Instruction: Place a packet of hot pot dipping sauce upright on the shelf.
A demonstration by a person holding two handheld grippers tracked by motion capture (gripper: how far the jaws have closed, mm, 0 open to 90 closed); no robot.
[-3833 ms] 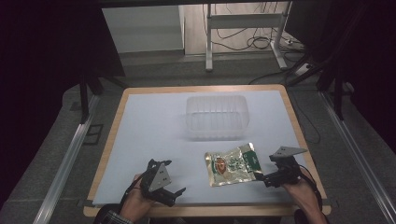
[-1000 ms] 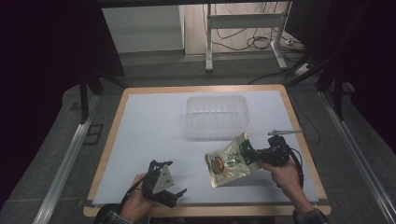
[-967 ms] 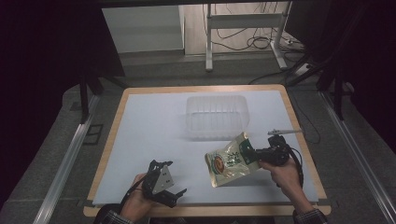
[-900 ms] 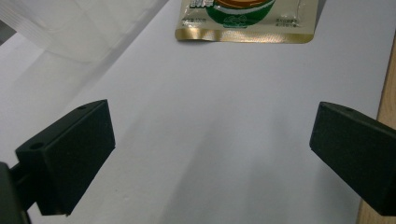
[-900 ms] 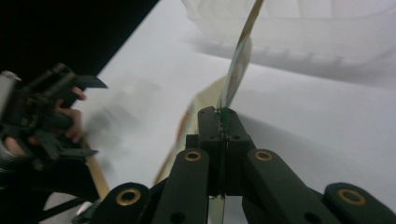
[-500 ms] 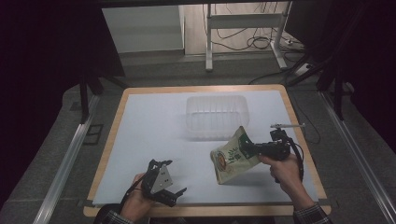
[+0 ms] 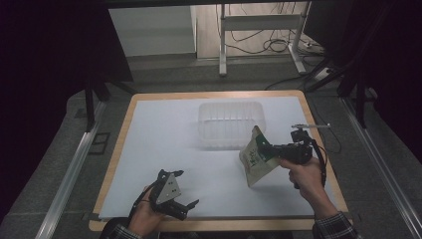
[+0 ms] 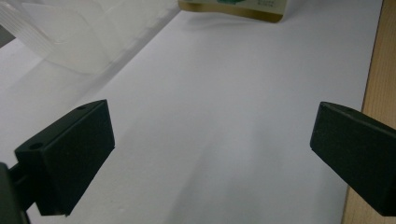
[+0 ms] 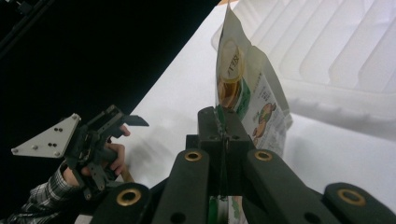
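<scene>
Here the left gripper (image 7: 183, 205) rests near the table's (image 7: 164, 129) front edge, jaws spread, nothing between them. Centre: clear plastic tub (image 7: 231, 124). Right gripper (image 7: 266, 150) is clenched on one edge of the snack pouch (image 7: 254, 164), hanging clear of the table, probably. Risk: a thin edge pinch could slip, or the dangling pouch could catch the tub's rim.

One flat foil snack pouch, green and cream print, gold edge (image 7: 257, 159). One clear ribbed plastic tub, rectangular (image 7: 230, 121). Two black handheld grippers: left gripper (image 7: 180, 199), right gripper (image 7: 267, 150). One white-topped, wood-edged bench (image 7: 164, 129). Two hands.
</scene>
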